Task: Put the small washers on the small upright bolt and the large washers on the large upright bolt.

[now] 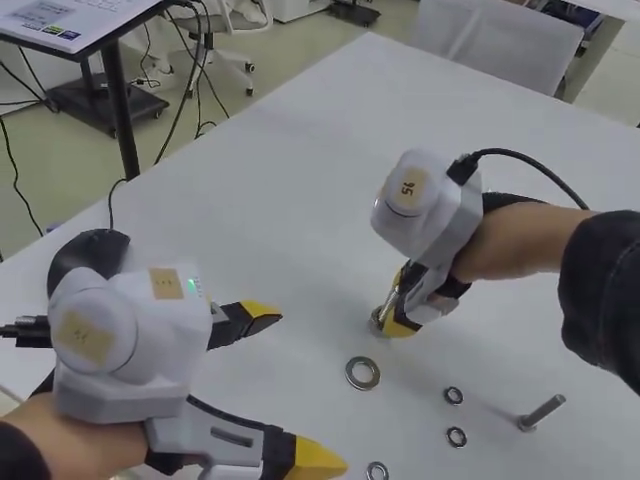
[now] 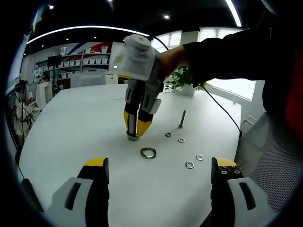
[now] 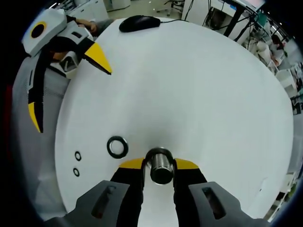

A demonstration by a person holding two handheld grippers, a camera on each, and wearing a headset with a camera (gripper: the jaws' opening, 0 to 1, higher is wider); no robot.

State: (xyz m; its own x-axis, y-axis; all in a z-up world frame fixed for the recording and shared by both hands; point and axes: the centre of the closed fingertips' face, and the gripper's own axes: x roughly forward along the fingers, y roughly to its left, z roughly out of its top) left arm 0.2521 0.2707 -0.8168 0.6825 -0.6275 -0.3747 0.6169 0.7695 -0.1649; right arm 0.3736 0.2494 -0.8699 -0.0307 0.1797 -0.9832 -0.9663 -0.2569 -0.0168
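Right tongs (image 1: 392, 320) clenched on the large bolt (image 3: 161, 166), its long axis upright on the counter (image 1: 300, 180). In the head view, the large washer (image 1: 362, 373) lies flat near the bolt's 7 o'clock. Released left tongs (image 1: 295, 390) face the washer from its 9 o'clock.

- 1 large flat steel ring washer (image 2: 148, 152), centre of the left gripper view.
- 4 small steel ring washers (image 2: 168, 135) (image 2: 181, 140) (image 2: 200, 157) (image 2: 189, 164), right of centre in that view; 3 counted at lower right of the head view.
- 2 bolts: thin steel bolt (image 2: 182, 118), thick steel bolt (image 3: 161, 166).
- 2 white grippers with yellow-tipped jaws: left gripper (image 2: 159, 163), right gripper (image 1: 400, 322).
- 1 black computer mouse (image 3: 139, 21), top of the right gripper view.
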